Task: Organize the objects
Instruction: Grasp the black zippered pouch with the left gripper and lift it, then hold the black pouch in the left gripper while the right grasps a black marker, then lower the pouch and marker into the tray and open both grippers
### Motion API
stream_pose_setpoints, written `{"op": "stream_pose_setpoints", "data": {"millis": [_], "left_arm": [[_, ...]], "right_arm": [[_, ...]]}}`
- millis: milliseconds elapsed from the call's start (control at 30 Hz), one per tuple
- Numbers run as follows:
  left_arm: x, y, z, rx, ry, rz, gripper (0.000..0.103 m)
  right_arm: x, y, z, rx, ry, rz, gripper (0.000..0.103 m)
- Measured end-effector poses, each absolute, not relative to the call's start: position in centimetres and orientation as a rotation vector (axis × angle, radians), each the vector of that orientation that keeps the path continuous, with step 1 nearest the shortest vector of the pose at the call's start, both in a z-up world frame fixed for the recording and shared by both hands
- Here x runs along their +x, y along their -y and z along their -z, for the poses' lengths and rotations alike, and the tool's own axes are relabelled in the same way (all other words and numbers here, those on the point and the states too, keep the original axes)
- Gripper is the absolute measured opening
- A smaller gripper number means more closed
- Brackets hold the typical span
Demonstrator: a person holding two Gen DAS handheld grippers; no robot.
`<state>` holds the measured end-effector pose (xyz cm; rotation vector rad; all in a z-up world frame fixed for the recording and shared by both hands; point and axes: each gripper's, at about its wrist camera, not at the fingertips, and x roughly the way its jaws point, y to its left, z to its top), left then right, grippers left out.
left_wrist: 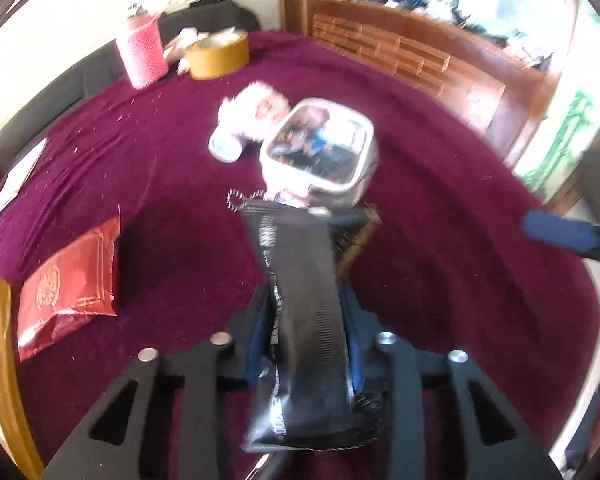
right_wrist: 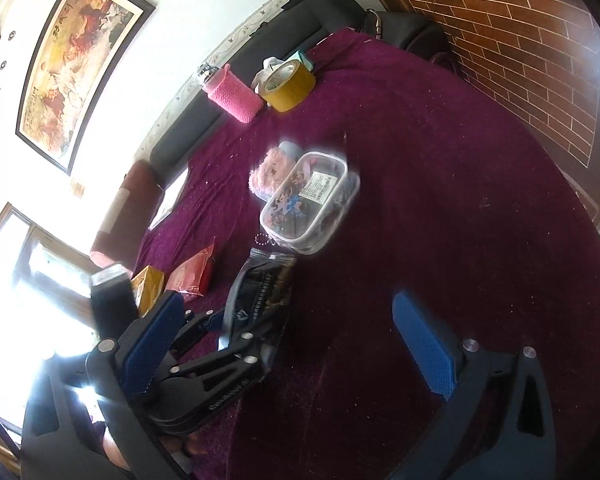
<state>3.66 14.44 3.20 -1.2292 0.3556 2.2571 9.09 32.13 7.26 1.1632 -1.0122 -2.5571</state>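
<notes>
A black foil packet (left_wrist: 300, 320) is clamped between the blue pads of the left gripper (left_wrist: 304, 344), jaws closed tight on its lower half; the packet stands out lengthwise from the jaws, its top end reaching toward a clear lidded box (left_wrist: 320, 148). Whether packet tip and box are touching cannot be told, as both are motion-blurred. In the right wrist view the same packet (right_wrist: 260, 300) is seen held above the maroon cloth (right_wrist: 440, 160), the left gripper (right_wrist: 236, 344) pinched shut on it.

The right gripper (right_wrist: 296, 344) is spread wide, nothing between its blue pads (right_wrist: 424, 344); only bare cloth is seen in the gap. The packet is off to the left of its jaws, outside them.

The clear box (right_wrist: 308, 204) is placed near the middle of the cloth, with a pink fluffy item (left_wrist: 256, 112) just behind it and a small white cup (left_wrist: 226, 148) beside that. A pink-sleeved bottle (left_wrist: 142, 52) and a roll of tan tape (left_wrist: 218, 54) are set side by side at the far edge of the cloth. A red foil pack (left_wrist: 68, 284) is lying near the left edge, a gold pack (right_wrist: 148, 286) next to it.
</notes>
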Motion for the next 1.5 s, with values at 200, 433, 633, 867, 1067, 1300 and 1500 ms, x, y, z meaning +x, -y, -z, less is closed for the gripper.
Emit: {"op": "stream_pose_setpoints", "data": {"millis": [200,433,633,867,1067,1300,1500], "left_arm": [[5.3,-7.8,-7.1,-1.146,-0.056,-2.266,0.024],[7.3,2.7,-10.3,-1.063,0.172,-2.355,0.025],[9.2,9.5,-10.0,-1.044,0.238,-2.468,0.025],[9.9,15.2,-8.4,-1.062,0.333,-2.513,0.025],[11.4,20.2,-8.0,-1.064,0.434,-2.575,0.025],[11.9,23.5,-7.2,-1.096,0.486,-2.639,0.025],[11.7,24.0,-6.6,-1.190,0.458,-2.664,0.025]], "right_arm": [[8.9,-28.9,-6.9,1.205,0.946,2.508,0.103],[8.6,-20.3,-6.9,1.251,0.800,2.321,0.101],[8.5,-13.3,-4.7,1.478,0.585,2.328,0.061],[7.2,-12.2,-3.0,1.609,0.548,2.527,0.054],[7.1,-9.9,-3.1,1.651,0.203,2.706,0.013],[7.7,-11.0,-3.5,1.540,0.394,2.636,0.012],[7.2,-9.0,-6.3,1.393,0.454,2.514,0.012]]}}
